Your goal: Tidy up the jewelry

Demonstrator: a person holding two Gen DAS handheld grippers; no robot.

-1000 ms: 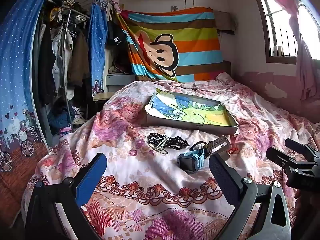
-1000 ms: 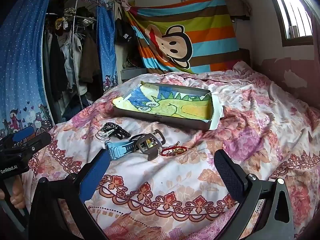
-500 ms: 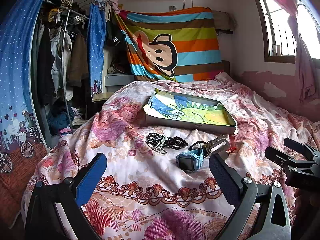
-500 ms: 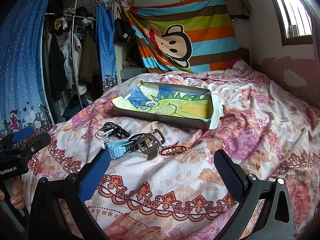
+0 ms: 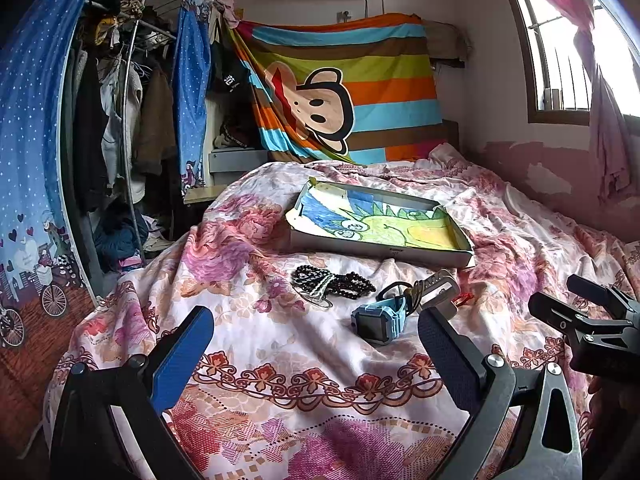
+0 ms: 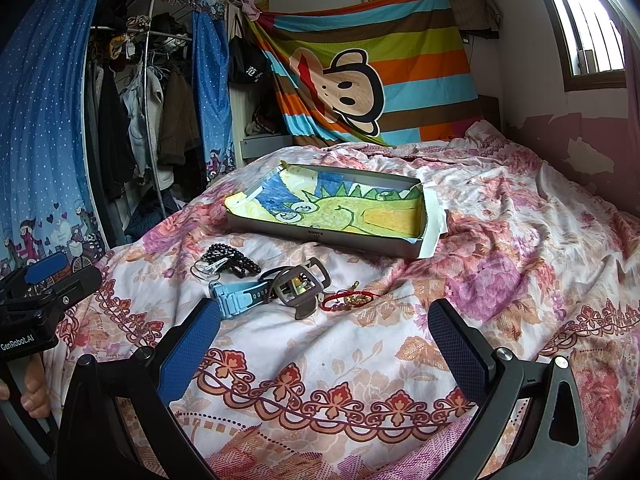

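On the floral bedspread lie black bead bracelets (image 5: 334, 280) (image 6: 232, 258), a blue watch (image 5: 380, 320) (image 6: 236, 298), a grey-brown watch (image 5: 438, 286) (image 6: 298, 286) and a red string bracelet (image 6: 348, 300). Behind them sits a shallow tray (image 5: 380, 250) (image 6: 320, 236) lined with a dinosaur drawing. My left gripper (image 5: 316, 344) is open and empty, just short of the blue watch. My right gripper (image 6: 324, 338) is open and empty, just short of the watches and red bracelet. Each gripper shows at the edge of the other's view.
A clothes rack with a blue curtain (image 5: 32, 160) stands left of the bed. A striped monkey blanket (image 5: 340, 92) hangs on the back wall. A window (image 5: 568, 52) is at the right. The bedspread (image 6: 520, 240) is rumpled to the right of the tray.
Both views have crept slightly forward and up; the jewelry sits a little lower in frame. Nothing was grasped or moved.
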